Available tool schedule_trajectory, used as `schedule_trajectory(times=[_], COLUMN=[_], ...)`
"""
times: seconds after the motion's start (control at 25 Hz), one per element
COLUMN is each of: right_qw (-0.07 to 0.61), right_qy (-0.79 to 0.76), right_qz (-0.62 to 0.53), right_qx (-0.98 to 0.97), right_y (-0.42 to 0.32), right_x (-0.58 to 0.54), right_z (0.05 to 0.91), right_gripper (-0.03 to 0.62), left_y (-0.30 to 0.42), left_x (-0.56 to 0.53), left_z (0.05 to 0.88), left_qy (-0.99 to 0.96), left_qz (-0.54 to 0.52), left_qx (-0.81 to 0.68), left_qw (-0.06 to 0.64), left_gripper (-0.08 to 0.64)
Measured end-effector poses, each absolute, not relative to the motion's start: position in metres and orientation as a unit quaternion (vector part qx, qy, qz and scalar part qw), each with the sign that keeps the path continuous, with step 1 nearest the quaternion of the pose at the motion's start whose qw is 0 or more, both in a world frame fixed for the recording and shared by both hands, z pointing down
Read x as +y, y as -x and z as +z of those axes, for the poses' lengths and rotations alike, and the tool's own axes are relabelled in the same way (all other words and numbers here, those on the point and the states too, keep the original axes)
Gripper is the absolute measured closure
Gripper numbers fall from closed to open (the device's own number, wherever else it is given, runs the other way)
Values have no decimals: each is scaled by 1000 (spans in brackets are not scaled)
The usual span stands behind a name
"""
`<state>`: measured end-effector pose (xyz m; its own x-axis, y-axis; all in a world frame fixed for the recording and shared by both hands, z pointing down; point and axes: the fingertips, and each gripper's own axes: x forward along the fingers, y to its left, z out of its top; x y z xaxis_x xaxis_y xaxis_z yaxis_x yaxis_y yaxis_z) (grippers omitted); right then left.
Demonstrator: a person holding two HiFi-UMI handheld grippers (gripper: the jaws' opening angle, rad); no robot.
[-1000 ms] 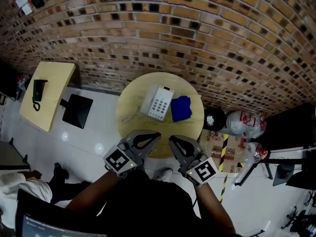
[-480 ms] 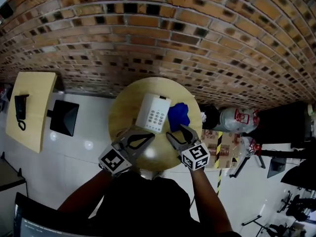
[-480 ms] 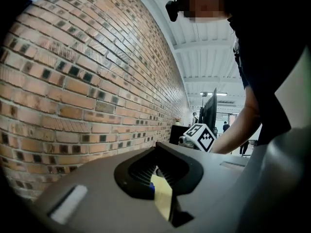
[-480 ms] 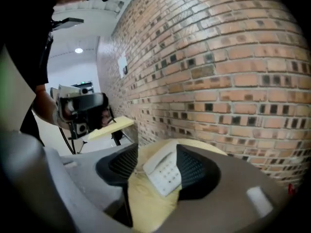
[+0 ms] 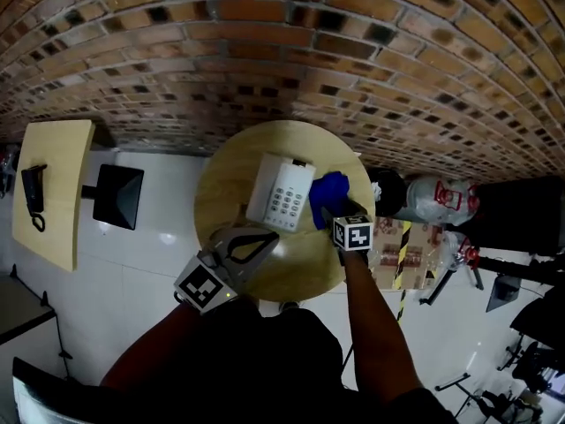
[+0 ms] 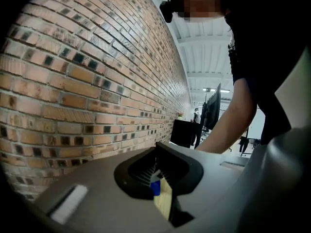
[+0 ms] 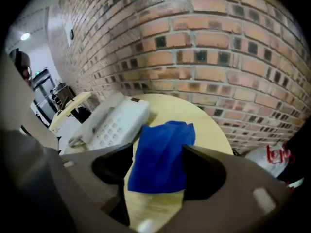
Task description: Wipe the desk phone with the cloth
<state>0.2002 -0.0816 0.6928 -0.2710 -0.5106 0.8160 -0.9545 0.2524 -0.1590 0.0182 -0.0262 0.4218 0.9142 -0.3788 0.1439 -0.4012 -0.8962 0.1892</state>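
Note:
A white desk phone (image 5: 281,193) lies on the round wooden table (image 5: 229,175), with a crumpled blue cloth (image 5: 327,196) just to its right. My right gripper (image 5: 334,212) points steeply down at the cloth's near edge. Its jaws have just been opening and now stand wide, and the cloth (image 7: 160,164) shows between them without either pad pressing on it. In the right gripper view the phone (image 7: 114,123) lies to the left of that gripper (image 7: 158,149). My left gripper (image 5: 265,241) hovers shut over the table's near edge, holding nothing. Past its jaws (image 6: 156,152) only a sliver of table shows.
A brick wall (image 5: 291,51) runs behind the table. At the left stand a small wooden desk (image 5: 62,157) with a black phone (image 5: 33,193) and a black stool (image 5: 117,197). A white bag (image 5: 433,203) and taped cardboard boxes (image 5: 397,246) crowd the right.
My right gripper swung forward and down from the table's near edge to the cloth, and its jaws opened. My left gripper moved a little forward over the table edge and stayed shut.

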Motion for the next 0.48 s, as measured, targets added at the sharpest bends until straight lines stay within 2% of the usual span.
schedule_trajectory(times=[0.28,0.48], right_qw=[362,389], right_qy=[-513,-519], right_qz=[379,365], right_qx=[-679,-668], right_y=[-201,-199], right_x=[-93,-96], right_z=[742,752], right_gripper=[284,284], left_y=[-8,3], left_x=[-30,-32], left_z=[444,446], left_qy=[-970,-969], left_qz=[63,62], left_qx=[-197,-201], left_qw=[130,129], left_gripper=[557,557])
